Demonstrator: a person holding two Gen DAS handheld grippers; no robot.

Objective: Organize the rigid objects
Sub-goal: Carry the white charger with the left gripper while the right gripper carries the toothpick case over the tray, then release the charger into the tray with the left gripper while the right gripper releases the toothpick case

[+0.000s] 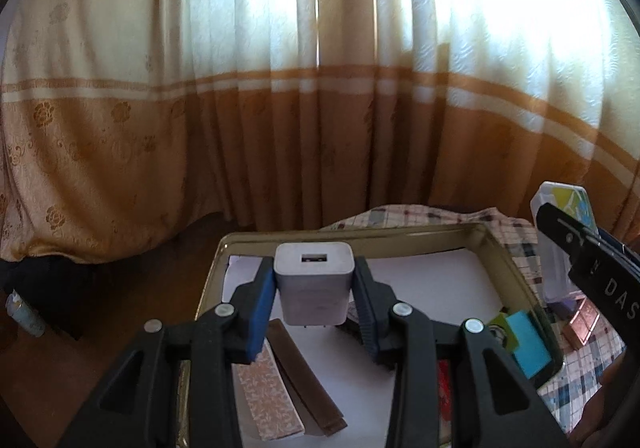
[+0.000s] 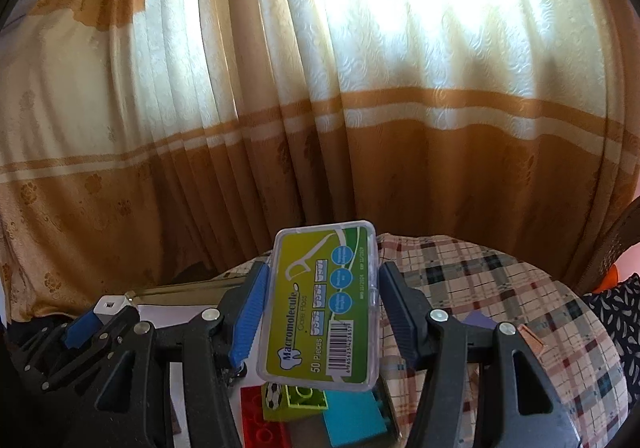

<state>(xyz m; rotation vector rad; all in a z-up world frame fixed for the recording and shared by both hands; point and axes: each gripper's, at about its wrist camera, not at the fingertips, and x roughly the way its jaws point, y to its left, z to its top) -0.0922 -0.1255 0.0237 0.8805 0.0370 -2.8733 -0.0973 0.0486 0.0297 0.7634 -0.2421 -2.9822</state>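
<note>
My left gripper [image 1: 314, 288] is shut on a white USB charger [image 1: 314, 284], held above a gold-rimmed tray [image 1: 516, 268] lined with white paper. My right gripper [image 2: 320, 308] is shut on a clear floss-pick box with a green label [image 2: 320, 304], held above the tray's right part. That box [image 1: 560, 224] and the right gripper show at the right of the left wrist view. The left gripper with the charger [image 2: 110, 306] shows at the left of the right wrist view. In the tray lie two flat strips [image 1: 288, 380], a red brick [image 2: 264, 420], a green brick [image 2: 306, 398] and a teal block [image 2: 356, 420].
The tray sits on a plaid cloth [image 2: 500, 288]. Copper and purple small boxes [image 1: 580, 320] lie on the cloth right of the tray. An orange and cream curtain [image 1: 280, 127] hangs close behind. A dark floor [image 1: 120, 288] lies to the left.
</note>
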